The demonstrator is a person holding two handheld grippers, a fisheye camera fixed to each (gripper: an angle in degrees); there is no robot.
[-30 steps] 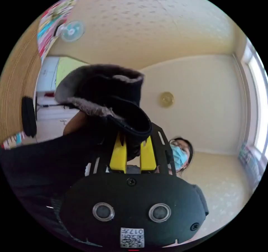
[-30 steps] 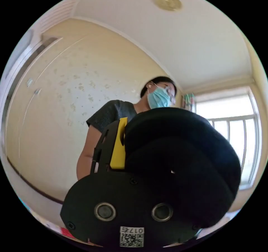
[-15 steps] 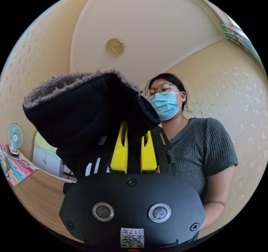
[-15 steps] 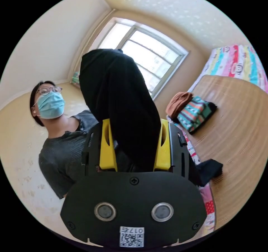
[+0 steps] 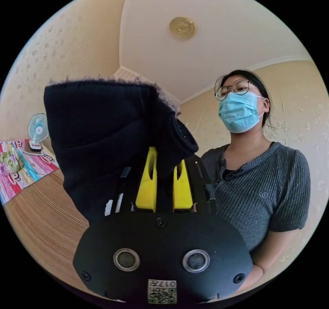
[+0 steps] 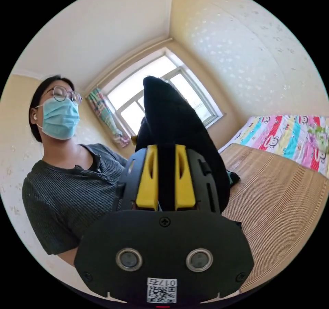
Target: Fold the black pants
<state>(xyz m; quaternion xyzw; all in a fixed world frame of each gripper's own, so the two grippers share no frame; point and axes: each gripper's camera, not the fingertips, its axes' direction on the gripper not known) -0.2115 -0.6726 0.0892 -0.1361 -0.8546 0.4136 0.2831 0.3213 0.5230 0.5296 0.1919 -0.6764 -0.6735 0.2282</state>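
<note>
Black pants (image 5: pixel 102 134) hang lifted above the woven mat (image 6: pixel 284 199), pinched between the closed jaws of both the left gripper (image 5: pixel 164 158) and right gripper (image 6: pixel 166 158), probably to straighten them for folding.

Both views are bright with soft, even daylight, sharp at the centre and strongly bent toward the black circular fisheye edges. In the right gripper view the window (image 6: pixel 161 89) is overexposed to near white. The black pants (image 5: pixel 102 137) read as dark masses with little detail, without visible motion blur.
</note>
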